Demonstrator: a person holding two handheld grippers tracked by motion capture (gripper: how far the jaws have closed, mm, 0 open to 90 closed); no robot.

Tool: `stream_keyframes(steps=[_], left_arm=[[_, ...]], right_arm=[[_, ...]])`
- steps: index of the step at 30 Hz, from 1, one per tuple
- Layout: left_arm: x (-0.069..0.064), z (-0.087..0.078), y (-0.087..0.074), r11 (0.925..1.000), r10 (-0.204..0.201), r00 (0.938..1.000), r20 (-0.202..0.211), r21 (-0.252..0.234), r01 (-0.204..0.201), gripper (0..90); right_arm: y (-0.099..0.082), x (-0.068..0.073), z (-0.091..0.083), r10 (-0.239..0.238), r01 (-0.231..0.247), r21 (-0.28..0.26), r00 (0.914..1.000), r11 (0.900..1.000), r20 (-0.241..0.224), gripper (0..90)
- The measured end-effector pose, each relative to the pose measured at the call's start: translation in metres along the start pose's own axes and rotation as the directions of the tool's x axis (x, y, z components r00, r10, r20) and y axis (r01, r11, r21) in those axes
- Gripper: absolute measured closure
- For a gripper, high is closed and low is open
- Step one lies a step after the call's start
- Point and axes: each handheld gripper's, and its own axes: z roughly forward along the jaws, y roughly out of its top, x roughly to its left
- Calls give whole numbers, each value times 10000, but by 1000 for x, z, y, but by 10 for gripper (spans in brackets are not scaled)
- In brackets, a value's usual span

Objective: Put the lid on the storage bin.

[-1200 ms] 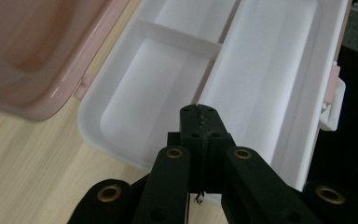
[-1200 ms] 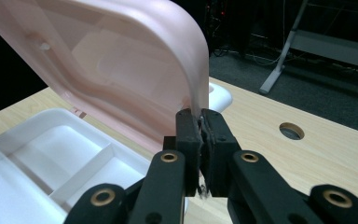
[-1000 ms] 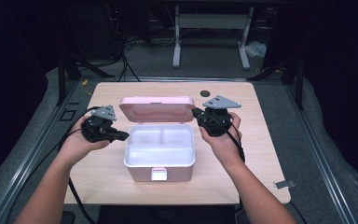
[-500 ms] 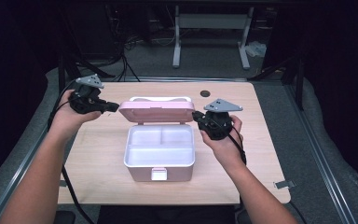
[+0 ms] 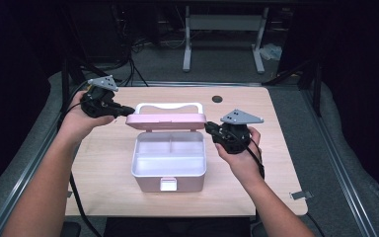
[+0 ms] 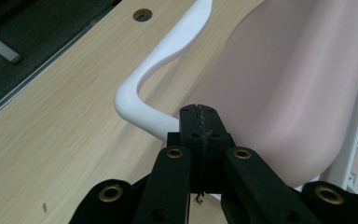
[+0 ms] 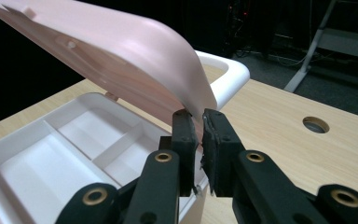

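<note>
My left gripper (image 5: pixel 123 111) has risen from the box's (image 5: pixel 169 165) 9 o'clock side to the lid's (image 5: pixel 166 120) left end, jaws pressed together; right gripper (image 5: pixel 209 127), jaws easing apart, nothing pinched, touches its right end. Box mid-worktop (image 5: pixel 103 163); I judge closing is next

Light falls from above onto the wooden table (image 5: pixel 103 163), which stands bright while the room around it and the far floor sink almost into black. The pink lid (image 7: pixel 121 51) takes a soft sheen, no hard glare. Shadows under the hands are faint. The high view is a little soft, perhaps from low resolution; near jaws in both gripper views blur slightly.
</note>
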Motion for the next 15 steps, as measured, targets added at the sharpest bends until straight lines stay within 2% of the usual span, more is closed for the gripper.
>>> stream_keyframes(steps=[9, 13, 15], left_arm=[[-5, 4, -3, 9997, 167, 9997, 166, 184, -170, 900], [-10, 5, -6, 9994, 280, 9993, 262, 216, -286, 900], [-14, 7, -10, 9991, 344, 9990, 295, 221, -351, 900]], right_arm=[[-5, 2, -5, -109, 114, 162, 9995, 9998, -286, 799], [-11, 0, -8, -105, 114, 130, 9977, 9999, -673, 776], [-14, 1, -9, -185, 197, 192, 9980, 9996, -605, 768]])
